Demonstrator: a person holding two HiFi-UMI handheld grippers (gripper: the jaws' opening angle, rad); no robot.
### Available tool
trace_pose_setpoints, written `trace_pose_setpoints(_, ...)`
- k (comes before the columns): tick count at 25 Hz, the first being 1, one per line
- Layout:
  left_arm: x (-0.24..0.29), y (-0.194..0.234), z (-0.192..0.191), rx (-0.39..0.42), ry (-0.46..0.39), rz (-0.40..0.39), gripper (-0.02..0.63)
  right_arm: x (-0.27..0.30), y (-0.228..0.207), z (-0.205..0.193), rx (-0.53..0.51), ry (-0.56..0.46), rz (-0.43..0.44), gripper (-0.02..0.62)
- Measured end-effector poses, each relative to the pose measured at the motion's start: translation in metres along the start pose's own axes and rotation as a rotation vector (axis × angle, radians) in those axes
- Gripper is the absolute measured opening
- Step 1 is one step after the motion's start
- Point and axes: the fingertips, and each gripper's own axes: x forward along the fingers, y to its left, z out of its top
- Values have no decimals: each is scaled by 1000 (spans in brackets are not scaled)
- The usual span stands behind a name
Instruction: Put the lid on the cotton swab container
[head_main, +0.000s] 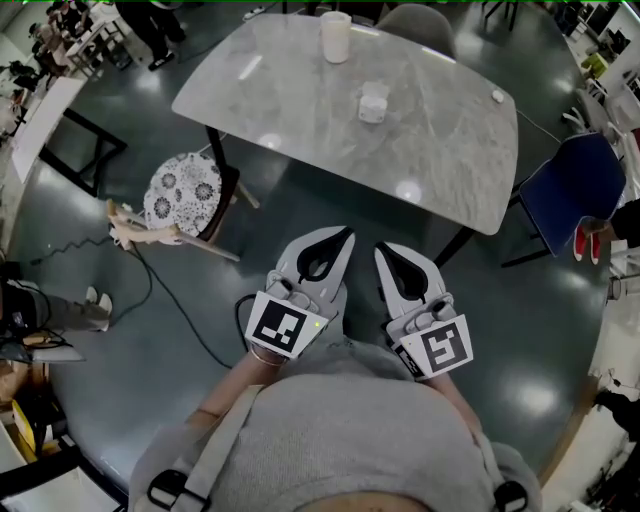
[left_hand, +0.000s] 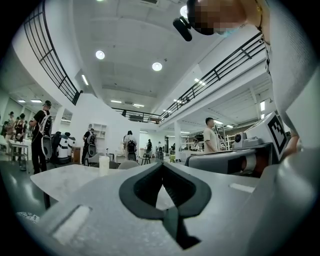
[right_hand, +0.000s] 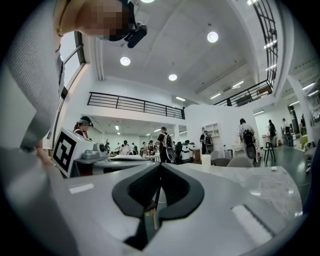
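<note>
No readable text, label or number anywhere.

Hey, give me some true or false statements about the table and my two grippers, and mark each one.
1. The left gripper and right gripper are both shut and empty. True.
2. A tall cup and a smaller white object stand apart on the table. True.
3. The left gripper holds the tall cup. False: the cup stands on the table, away from both grippers.
4. The patterned stool stands on the table. False: it is on the floor beside the table.
5. A blue chair stands by the table. True.
</note>
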Motion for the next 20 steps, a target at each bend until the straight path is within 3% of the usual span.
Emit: trace_pose_setpoints(20,101,76,0,30,-22,-51,-3,83,-88,-1,-47,-5,-44,2)
